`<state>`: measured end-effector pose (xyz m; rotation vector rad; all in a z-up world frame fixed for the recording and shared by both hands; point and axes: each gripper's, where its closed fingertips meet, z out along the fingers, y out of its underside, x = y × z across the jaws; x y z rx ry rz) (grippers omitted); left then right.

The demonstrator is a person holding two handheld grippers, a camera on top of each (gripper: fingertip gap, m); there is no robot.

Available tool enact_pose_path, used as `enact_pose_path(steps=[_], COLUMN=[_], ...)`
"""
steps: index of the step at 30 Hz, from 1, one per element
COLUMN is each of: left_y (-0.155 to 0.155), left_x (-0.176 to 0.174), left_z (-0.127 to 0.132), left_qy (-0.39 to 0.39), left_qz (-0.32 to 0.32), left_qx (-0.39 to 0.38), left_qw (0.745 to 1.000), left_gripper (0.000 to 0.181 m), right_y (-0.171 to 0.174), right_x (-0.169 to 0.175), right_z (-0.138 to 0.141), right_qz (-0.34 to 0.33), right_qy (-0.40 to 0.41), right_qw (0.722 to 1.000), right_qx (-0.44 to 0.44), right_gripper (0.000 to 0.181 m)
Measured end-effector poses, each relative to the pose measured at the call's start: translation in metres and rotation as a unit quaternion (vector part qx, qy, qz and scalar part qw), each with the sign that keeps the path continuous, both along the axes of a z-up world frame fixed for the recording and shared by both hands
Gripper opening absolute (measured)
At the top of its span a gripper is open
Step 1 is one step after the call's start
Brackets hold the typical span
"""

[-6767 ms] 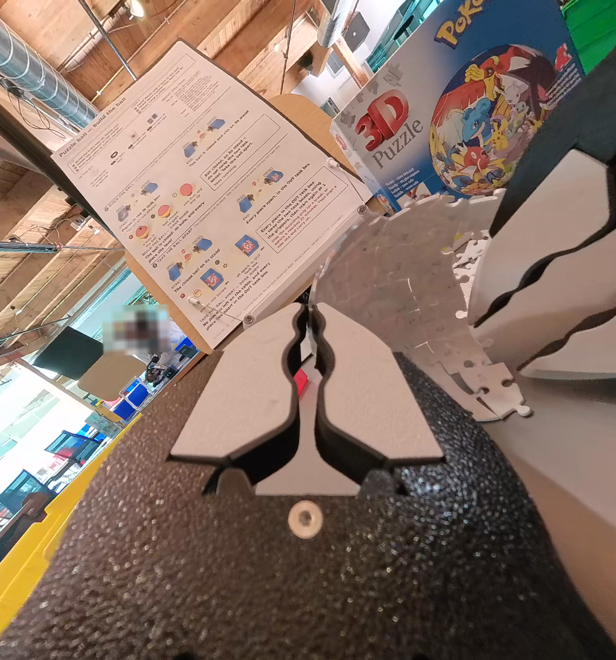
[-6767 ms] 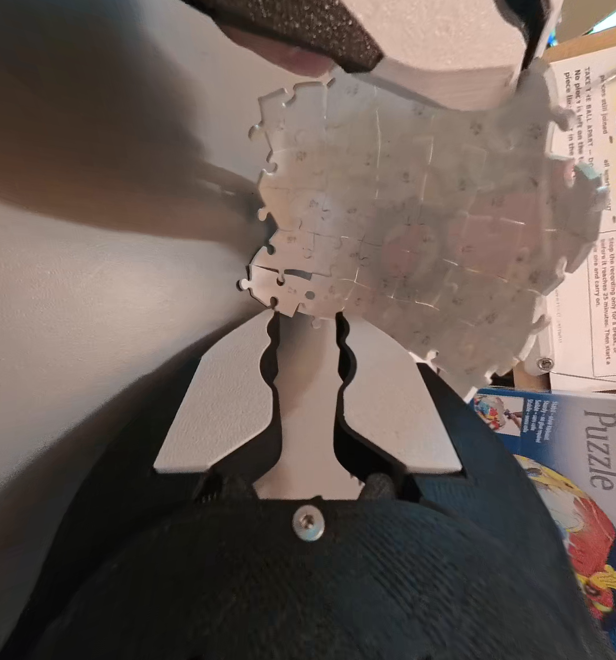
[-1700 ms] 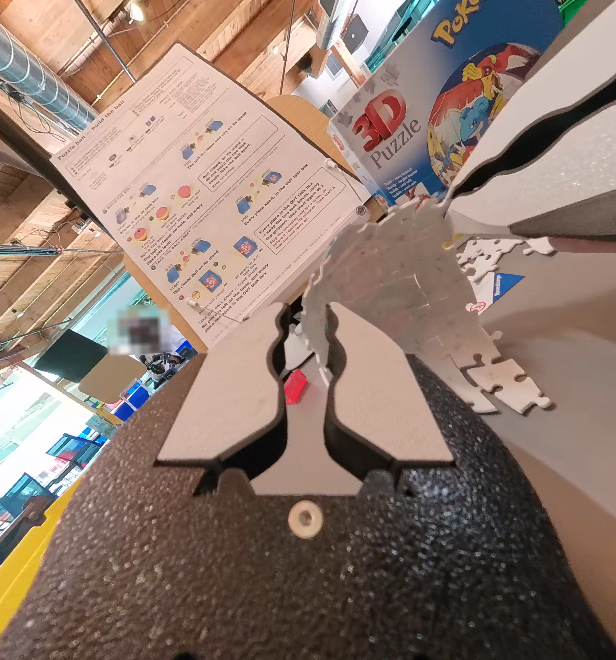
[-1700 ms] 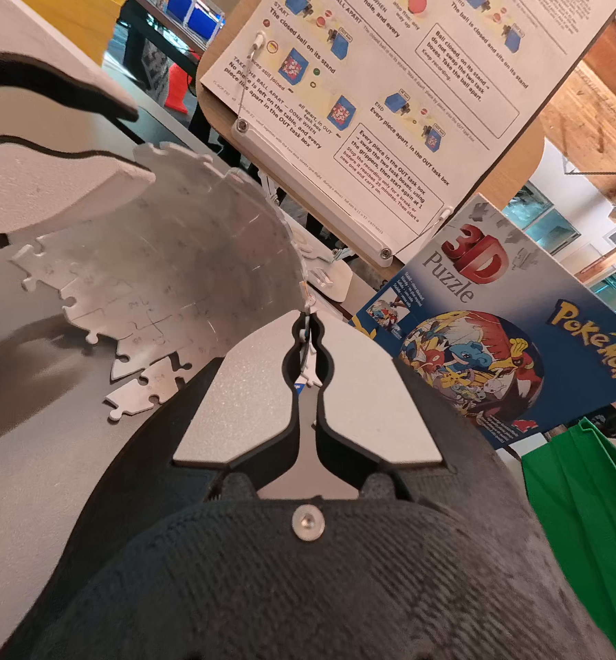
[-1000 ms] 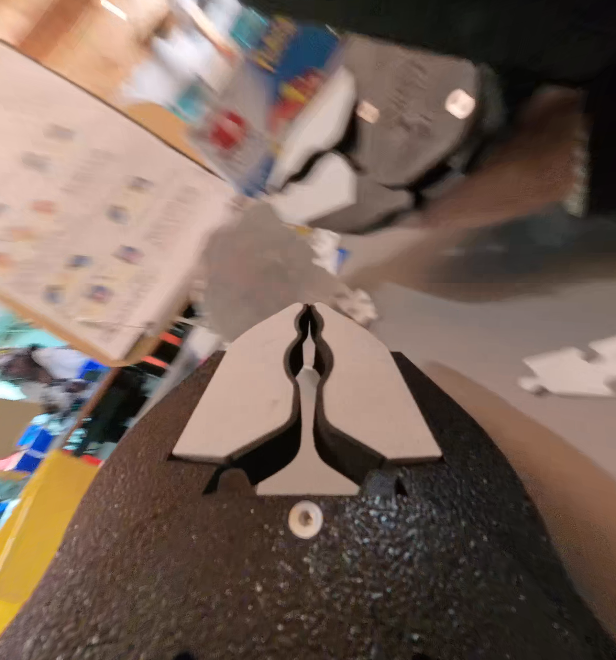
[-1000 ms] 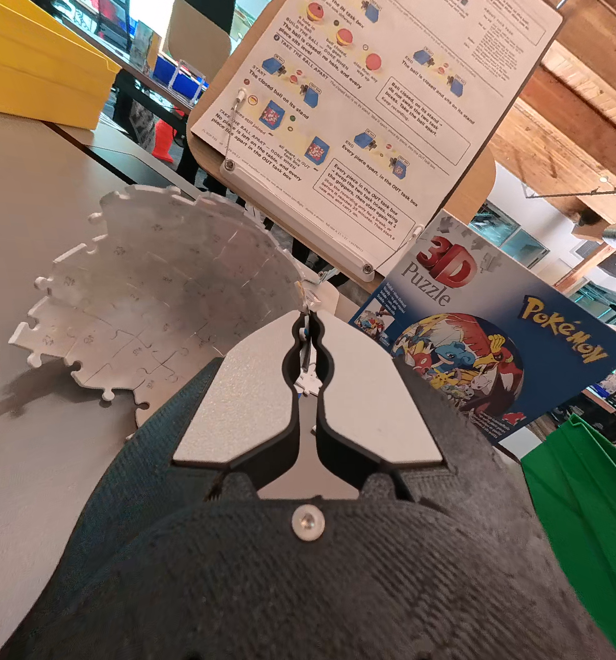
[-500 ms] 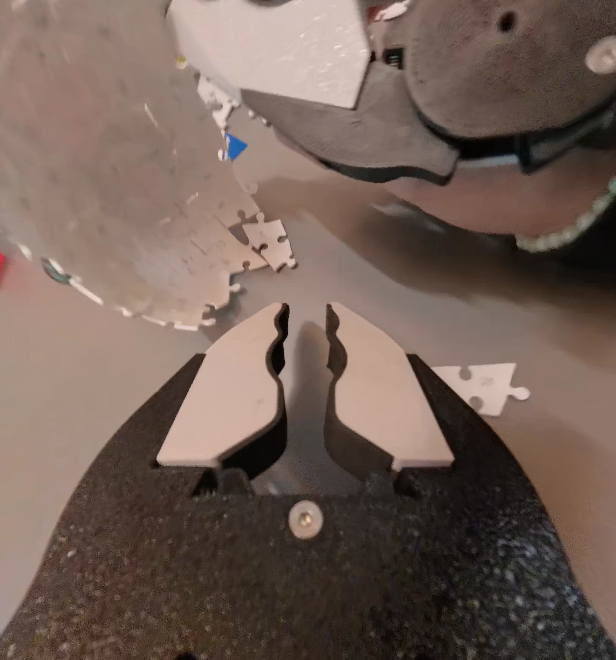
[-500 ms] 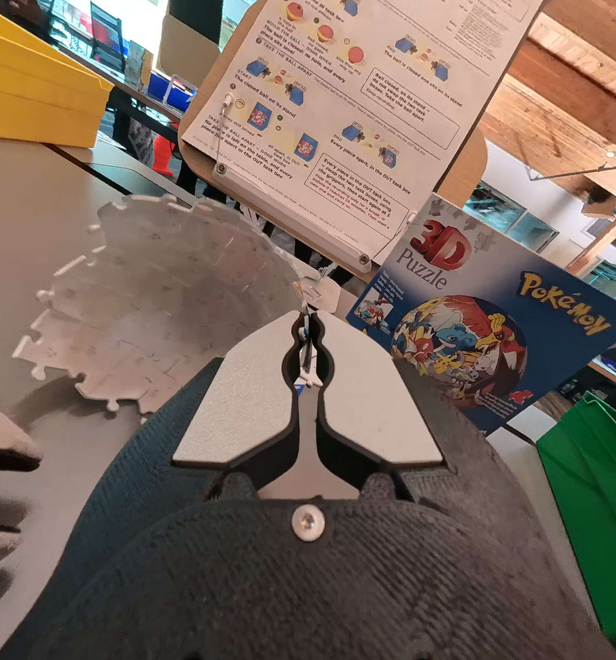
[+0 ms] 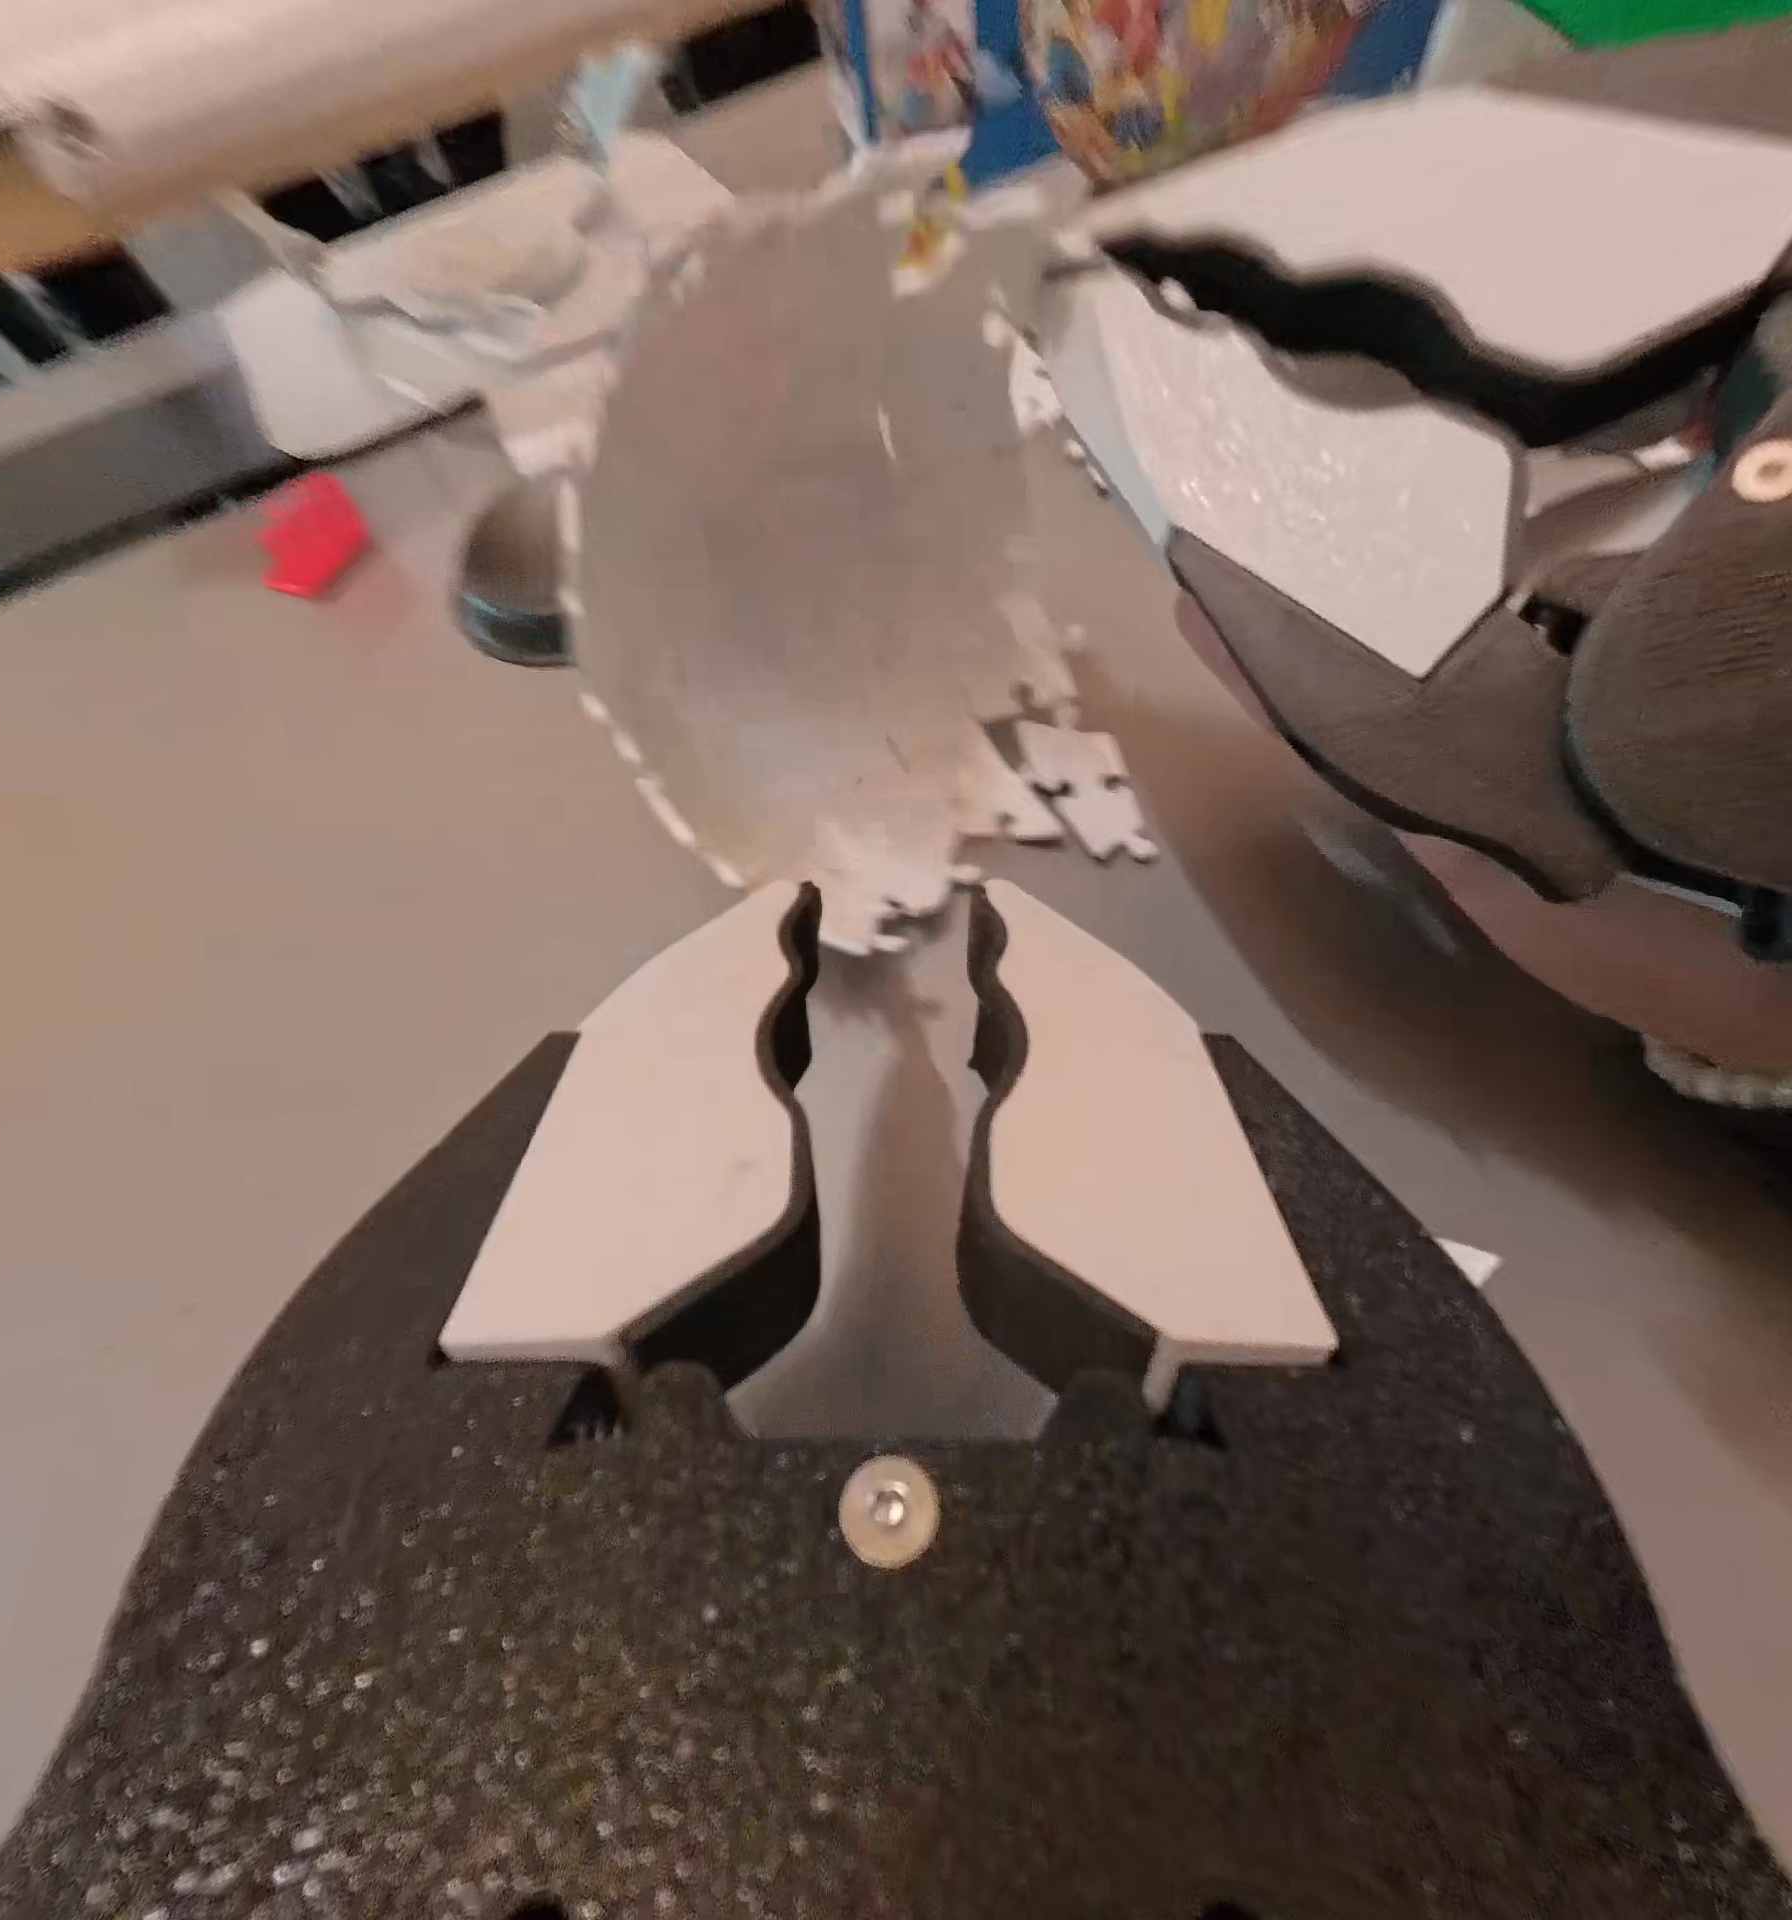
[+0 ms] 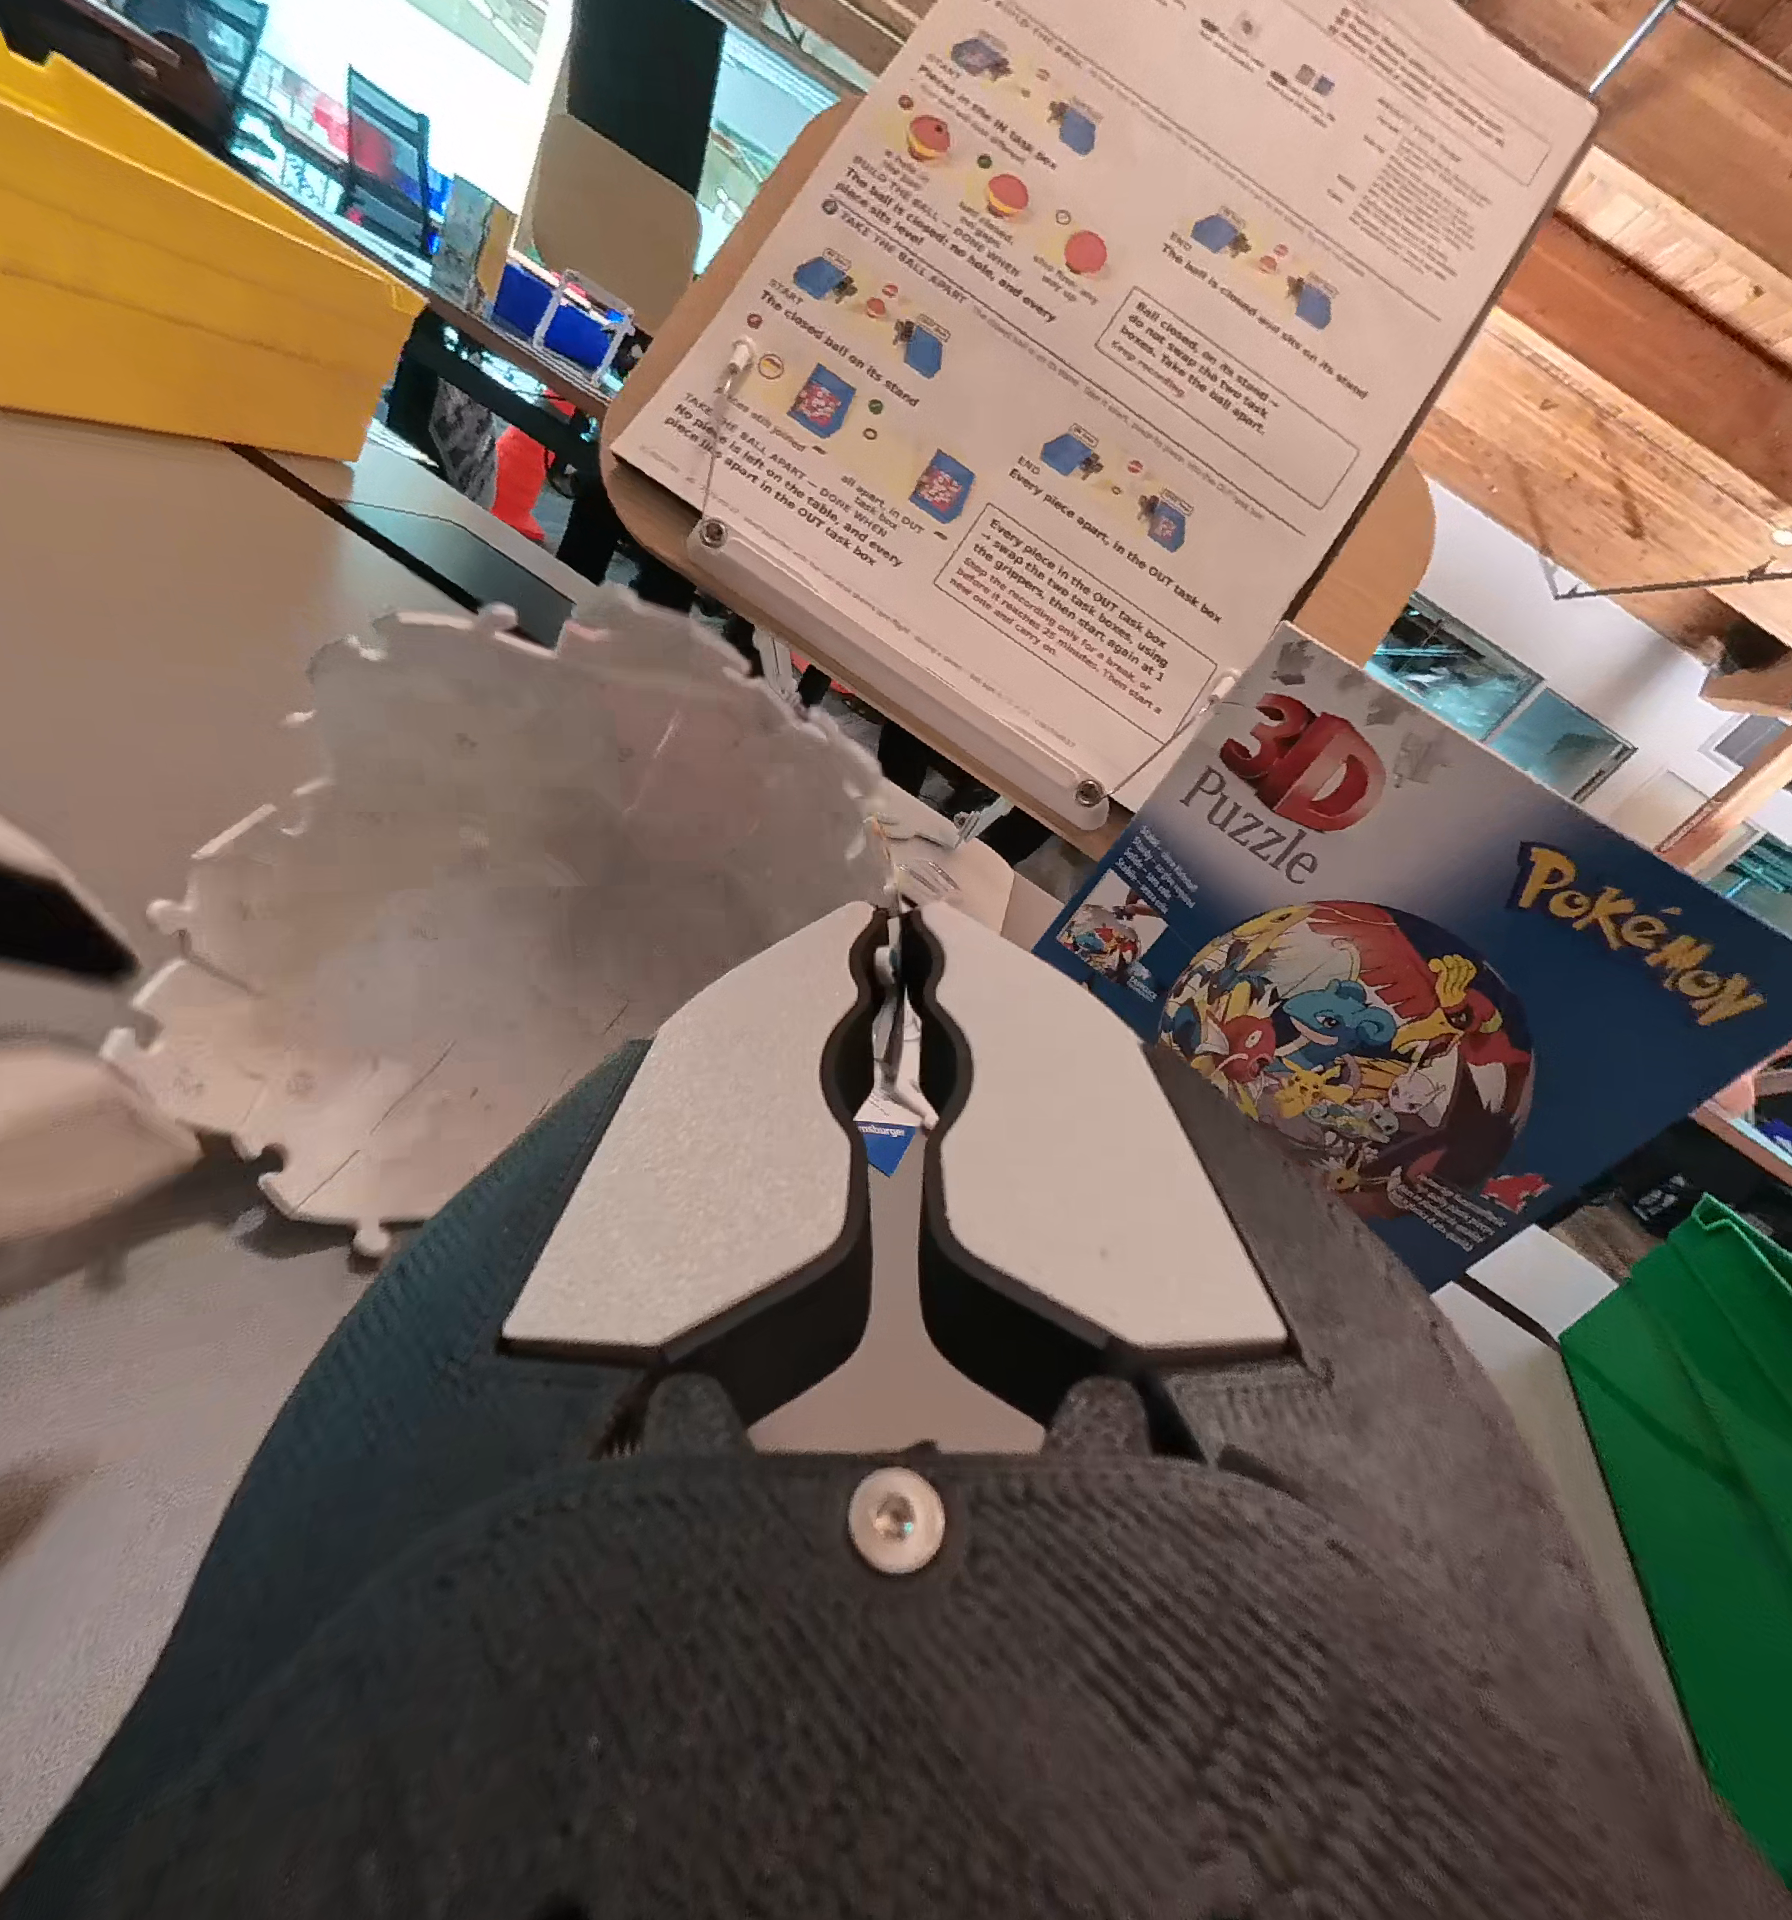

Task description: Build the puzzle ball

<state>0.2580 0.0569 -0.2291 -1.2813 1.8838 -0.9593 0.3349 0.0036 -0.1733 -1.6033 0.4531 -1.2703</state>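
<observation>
The left gripper (image 9: 890, 914) has let go of the curved shell of joined pieces (image 9: 798, 582) and swung round: 1.7 s ago its jaws stood along the shell's edge with the instruction sheet in view behind, half a second ago it looked down on the table from above, and now it points level at the shell's lowest rim, jaws spread, with the bottom tabs just reaching into the gap between its tips. This reads as a re-grip at a new point on the shell, not yet closed. The shell itself is part-built, an open bowl with a toothed rim, so much of the ball is judged to remain. The right gripper (image 10: 897, 920) is pressed together on the shell's edge (image 10: 476, 935), as it was 1.7 s ago, and carries the shell alone for now. The left wrist view, though blurred, shows what the right does not: two loose pieces (image 9: 1074, 790) lying on the grey table (image 9: 248, 831) just behind the shell, a small red block (image 9: 315, 535) farther off, and the right gripper's body close on the right side. The right wrist view alone shows the instruction sheet (image 10: 1079, 364), the puzzle box (image 10: 1443, 987), yellow bins (image 10: 123, 291) and a green bag (image 10: 1723, 1475).
</observation>
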Motion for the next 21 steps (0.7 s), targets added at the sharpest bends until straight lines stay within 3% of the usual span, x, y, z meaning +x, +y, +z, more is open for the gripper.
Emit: enact_pose_path(steps=[5, 7, 9, 12, 21], left_y=[0.042, 0.060, 0.069, 0.076, 0.086], left_x=[0.018, 0.031, 0.037, 0.036, 0.032], left_z=[0.033, 0.024, 0.022, 0.029, 0.013], left_qy=[-0.086, -0.065, -0.048, -0.071, -0.053], left_qz=[0.052, 0.067, 0.075, 0.067, 0.025], left_qx=[0.028, 0.046, 0.007, -0.043, -0.047], left_qw=[0.995, 0.995, 0.996, 0.994, 0.997], left_gripper=[0.038, 0.051, 0.057, 0.056, 0.051], right_y=[0.000, -0.001, -0.001, -0.004, -0.027], right_x=[0.003, 0.003, 0.002, 0.003, 0.012], right_z=[0.000, 0.000, 0.001, 0.002, -0.013], right_qz=[-0.005, -0.006, -0.003, -0.001, 0.009], right_qy=[-0.003, -0.007, -0.009, -0.006, 0.080], right_qw=[1.000, 1.000, 1.000, 1.000, 0.995], right_qx=[-0.004, -0.007, -0.008, 0.005, -0.061], right_gripper=[0.003, 0.003, 0.004, 0.004, 0.001])
